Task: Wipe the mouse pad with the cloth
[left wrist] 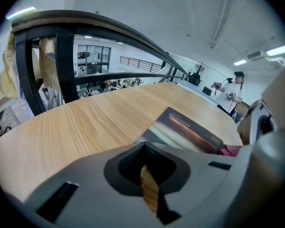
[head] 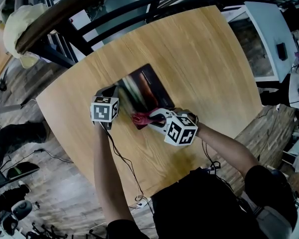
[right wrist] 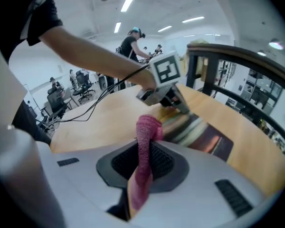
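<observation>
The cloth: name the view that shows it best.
The right gripper view: the pink cloth sits central, pinched between the fingers of the right gripper. The head view shows it as a small red bunch at the near edge of the mouse pad. The left gripper view catches a sliver at right.

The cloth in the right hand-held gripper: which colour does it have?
The soft cloth is magenta pink; the right gripper view shows it best.
</observation>
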### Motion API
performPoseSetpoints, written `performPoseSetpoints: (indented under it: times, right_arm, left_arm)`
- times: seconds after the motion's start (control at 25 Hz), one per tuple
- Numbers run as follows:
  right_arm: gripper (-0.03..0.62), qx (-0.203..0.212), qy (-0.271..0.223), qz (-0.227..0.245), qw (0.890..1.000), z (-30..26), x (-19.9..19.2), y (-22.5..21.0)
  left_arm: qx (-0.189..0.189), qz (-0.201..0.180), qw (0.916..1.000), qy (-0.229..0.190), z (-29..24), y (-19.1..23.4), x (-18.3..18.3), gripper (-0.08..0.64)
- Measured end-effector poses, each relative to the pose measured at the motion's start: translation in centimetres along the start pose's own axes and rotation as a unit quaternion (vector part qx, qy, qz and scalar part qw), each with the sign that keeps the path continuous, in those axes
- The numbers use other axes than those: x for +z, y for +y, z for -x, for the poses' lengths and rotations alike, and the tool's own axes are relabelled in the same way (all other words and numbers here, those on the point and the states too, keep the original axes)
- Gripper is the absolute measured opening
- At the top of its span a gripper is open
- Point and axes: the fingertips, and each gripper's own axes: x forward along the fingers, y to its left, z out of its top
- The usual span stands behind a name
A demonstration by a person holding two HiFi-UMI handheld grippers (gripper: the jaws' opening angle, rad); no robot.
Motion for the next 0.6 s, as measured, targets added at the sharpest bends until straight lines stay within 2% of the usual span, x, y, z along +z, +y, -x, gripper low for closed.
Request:
performPoseSetpoints:
  times: [0.16,0.36,0.48,0.6]
  right_arm:
    - [0.055,-0.065,-0.016,-0.002,0.998,2.7,2.6,-7.3]
    - [0.055,-0.175,-0.03,0.001,0.984,4.6,5.4,-16.5]
    - [0.055,-0.202,-0.015,0.013,0.979,3.2,5.7,-19.7]
    - [0.055,-0.202,0.017,0.041,0.978,0.0,5.0,-21.2]
  left_arm:
    - [0.0,0.002,1.0,0.001,0.0,-0.1,-0.1,0.023]
    - [0.0,0.001,1.0,0.001,0.1,-0.3,0.1,0.023]
    - [-0.002,0.003,1.0,0.001,0.1,-0.5,0.1,0.023]
    - [-0.002,0.003,1.0,0.001,0.1,-0.5,0.1,0.023]
